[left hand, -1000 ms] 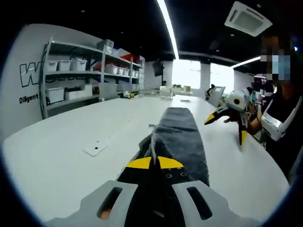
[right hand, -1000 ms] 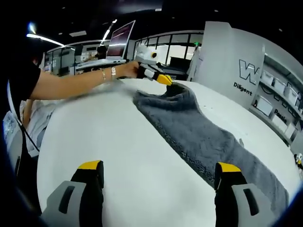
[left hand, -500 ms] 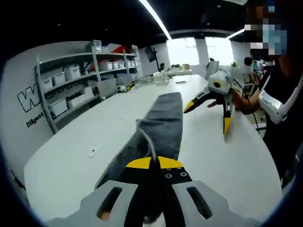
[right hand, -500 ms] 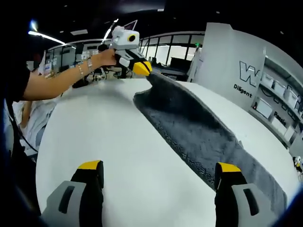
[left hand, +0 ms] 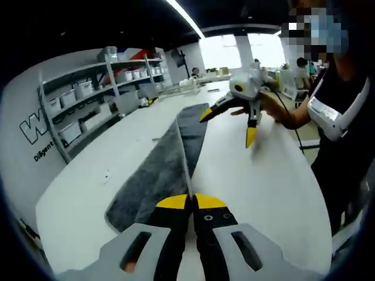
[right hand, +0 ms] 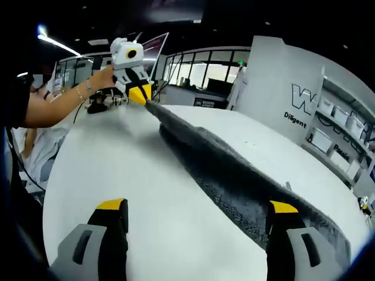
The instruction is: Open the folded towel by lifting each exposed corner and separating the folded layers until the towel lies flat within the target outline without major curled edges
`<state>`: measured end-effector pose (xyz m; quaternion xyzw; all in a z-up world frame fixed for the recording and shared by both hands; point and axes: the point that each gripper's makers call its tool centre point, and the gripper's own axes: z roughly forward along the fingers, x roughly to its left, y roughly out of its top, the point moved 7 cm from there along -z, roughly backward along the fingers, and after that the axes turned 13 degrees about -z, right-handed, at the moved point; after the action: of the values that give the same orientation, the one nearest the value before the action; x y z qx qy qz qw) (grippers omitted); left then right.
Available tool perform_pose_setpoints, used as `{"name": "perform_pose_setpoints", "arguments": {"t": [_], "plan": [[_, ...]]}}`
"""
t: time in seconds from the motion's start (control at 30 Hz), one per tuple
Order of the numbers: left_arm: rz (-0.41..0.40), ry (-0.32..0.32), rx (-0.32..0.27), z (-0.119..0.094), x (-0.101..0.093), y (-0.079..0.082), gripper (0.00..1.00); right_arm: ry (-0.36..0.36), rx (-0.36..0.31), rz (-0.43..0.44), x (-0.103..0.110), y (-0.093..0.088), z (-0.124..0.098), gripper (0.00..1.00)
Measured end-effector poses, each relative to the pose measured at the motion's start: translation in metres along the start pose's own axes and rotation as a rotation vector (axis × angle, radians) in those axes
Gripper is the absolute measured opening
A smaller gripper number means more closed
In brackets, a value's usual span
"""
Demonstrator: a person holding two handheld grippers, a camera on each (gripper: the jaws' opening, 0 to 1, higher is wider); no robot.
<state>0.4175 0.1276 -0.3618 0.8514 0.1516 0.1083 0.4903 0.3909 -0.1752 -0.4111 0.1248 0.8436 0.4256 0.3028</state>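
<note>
While my left gripper point(left hand: 191, 202) pinches a towel point(left hand: 153, 170) corner aloft, the layers are separating.
My right gripper point(right hand: 196, 212) hangs spread at bottom frame; next, lay the lifted edge flat.

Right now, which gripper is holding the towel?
The left gripper: its jaws are shut on the grey towel edge, lifting it. The right gripper hangs open, apart from it.

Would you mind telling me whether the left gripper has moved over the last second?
Yes. In the right gripper view the left gripper, shut on the towel corner, has risen from the white table.
</note>
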Motion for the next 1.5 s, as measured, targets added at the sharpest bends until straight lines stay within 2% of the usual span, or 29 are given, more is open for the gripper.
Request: {"name": "perform_pose_setpoints", "arguments": {"t": [0.1, 0.2, 0.37, 0.47, 0.67, 0.73, 0.83, 0.93, 0.97, 1.03, 1.27, 1.4, 1.43, 1.5], "plan": [[-0.008, 0.006, 0.008, -0.004, -0.003, -0.012, 0.03, -0.009, -0.011, 0.006, -0.003, 0.0, -0.001, 0.99], [-0.044, -0.005, -0.012, -0.005, -0.008, -0.022, 0.03, -0.011, -0.005, 0.008, -0.004, -0.001, -0.002, 0.99], [-0.067, 0.021, -0.012, -0.008, -0.013, -0.038, 0.03, -0.007, -0.006, 0.01, -0.004, -0.001, -0.001, 0.99], [-0.094, 0.03, -0.033, -0.011, -0.015, -0.046, 0.03, -0.005, -0.006, 0.011, -0.004, -0.001, -0.001, 0.99], [-0.142, 0.066, -0.041, -0.009, -0.01, -0.062, 0.03, -0.003, -0.001, 0.013, -0.004, -0.003, 0.0, 0.99], [-0.132, 0.109, -0.029, -0.008, -0.007, -0.068, 0.03, 0.002, 0.007, 0.014, -0.004, -0.004, 0.001, 0.99], [-0.144, 0.108, -0.049, -0.005, -0.003, -0.072, 0.03, 0.005, 0.006, 0.02, -0.004, -0.005, 0.002, 0.99], [-0.131, 0.143, 0.01, 0.003, 0.0, -0.08, 0.03, 0.012, 0.012, 0.027, -0.004, -0.007, 0.004, 0.99], [-0.129, 0.146, 0.012, 0.004, 0.001, -0.08, 0.03, 0.013, 0.014, 0.03, -0.004, -0.007, 0.004, 0.99], [-0.169, 0.115, -0.013, 0.011, 0.001, -0.082, 0.03, 0.012, 0.019, 0.033, -0.004, -0.008, 0.005, 0.99], [-0.163, 0.089, 0.003, 0.016, -0.003, -0.085, 0.04, 0.02, 0.03, 0.041, -0.004, -0.01, 0.007, 0.99], [-0.184, 0.053, -0.008, 0.017, -0.005, -0.089, 0.15, 0.025, 0.027, 0.043, -0.003, -0.01, 0.008, 0.99], [-0.185, 0.052, -0.008, 0.019, -0.006, -0.09, 0.25, 0.027, 0.026, 0.045, -0.003, -0.01, 0.008, 0.99], [-0.126, 0.081, -0.037, 0.02, -0.006, -0.086, 0.44, 0.031, 0.027, 0.054, -0.003, -0.012, 0.011, 0.99]]}}
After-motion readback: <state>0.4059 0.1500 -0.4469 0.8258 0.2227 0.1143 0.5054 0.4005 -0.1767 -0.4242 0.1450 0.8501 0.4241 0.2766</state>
